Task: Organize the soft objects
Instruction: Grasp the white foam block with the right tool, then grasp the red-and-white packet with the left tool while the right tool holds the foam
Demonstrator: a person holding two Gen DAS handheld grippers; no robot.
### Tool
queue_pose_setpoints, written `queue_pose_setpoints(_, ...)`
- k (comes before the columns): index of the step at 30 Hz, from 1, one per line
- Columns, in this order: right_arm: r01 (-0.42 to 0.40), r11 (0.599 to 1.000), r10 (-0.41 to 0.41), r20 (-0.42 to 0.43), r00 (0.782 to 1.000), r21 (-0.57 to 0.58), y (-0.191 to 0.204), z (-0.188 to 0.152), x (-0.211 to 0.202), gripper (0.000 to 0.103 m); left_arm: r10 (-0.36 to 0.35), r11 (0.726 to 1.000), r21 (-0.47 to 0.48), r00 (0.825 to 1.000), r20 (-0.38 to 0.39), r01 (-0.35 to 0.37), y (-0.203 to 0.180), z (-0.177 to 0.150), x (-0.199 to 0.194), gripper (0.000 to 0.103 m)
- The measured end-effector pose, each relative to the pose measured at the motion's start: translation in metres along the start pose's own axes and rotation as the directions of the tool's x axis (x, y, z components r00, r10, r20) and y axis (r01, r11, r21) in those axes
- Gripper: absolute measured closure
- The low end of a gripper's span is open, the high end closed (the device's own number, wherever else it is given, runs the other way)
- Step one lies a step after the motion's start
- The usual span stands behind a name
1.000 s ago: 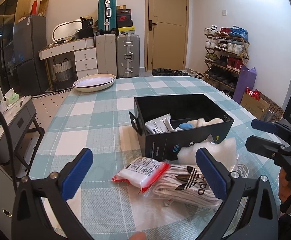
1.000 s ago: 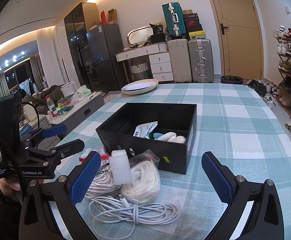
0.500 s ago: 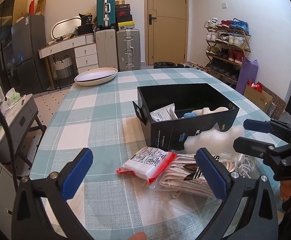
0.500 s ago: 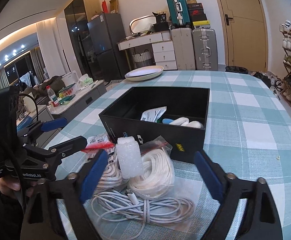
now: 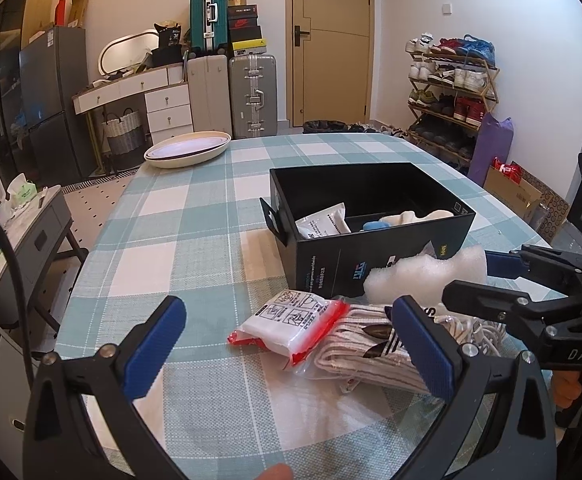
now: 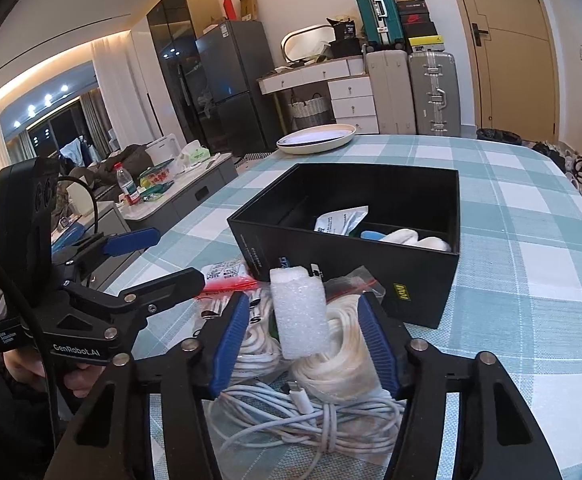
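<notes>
A black box (image 5: 379, 240) (image 6: 355, 248) stands on the checked table and holds a white packet (image 5: 323, 222), a blue thing and white soft items (image 6: 415, 238). In front of it lie a white foam block (image 6: 299, 312) (image 5: 423, 276), a red-edged white packet (image 5: 291, 322), striped socks in a bag (image 5: 363, 350), a white rope coil (image 6: 339, 352) and a white cable (image 6: 311, 416). My right gripper (image 6: 303, 344) is open with its fingers either side of the foam block, not touching it. My left gripper (image 5: 291, 344) is open above the packet and socks.
A cream dish (image 5: 189, 150) sits at the table's far end. Suitcases (image 5: 251, 96), drawers and a door stand behind. A shoe rack (image 5: 451, 92) is on the right. A grey side cabinet (image 5: 23, 216) with clutter stands left of the table.
My right gripper has moved forward and narrowed its fingers around the foam block. My left gripper has drawn slightly nearer the packet and socks, still open.
</notes>
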State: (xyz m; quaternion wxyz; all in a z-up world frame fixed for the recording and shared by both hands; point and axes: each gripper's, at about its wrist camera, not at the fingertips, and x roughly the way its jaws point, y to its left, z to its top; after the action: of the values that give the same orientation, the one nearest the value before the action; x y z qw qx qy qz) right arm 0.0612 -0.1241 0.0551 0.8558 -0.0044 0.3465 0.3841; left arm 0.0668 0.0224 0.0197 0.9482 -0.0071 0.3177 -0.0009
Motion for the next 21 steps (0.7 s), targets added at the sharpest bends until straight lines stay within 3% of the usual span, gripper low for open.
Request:
queue_pose_setpoints(6,-0.032,0.999,0.032,-0.013,0.999,0.027,-0.002,0.000,0.004,0.063,-0.007,1.000,0.003,1.000,-0.011,0.007,-0.002,-0.002,0.002,0.000)
queue_pose_setpoints(10,-0.035,0.999,0.036,-0.004,0.999,0.039,-0.005,-0.001,0.003,0.080,-0.008,1.000,0.008,1.000,-0.016,0.008,-0.003,-0.003,0.004,0.000)
queue_pose_setpoints(21,-0.043,0.999,0.042,0.118,0.992,0.005,-0.002,0.005,-0.029,0.081,-0.055,0.998,-0.004,0.998,-0.030,0.055,-0.003,-0.002,0.003,0.000)
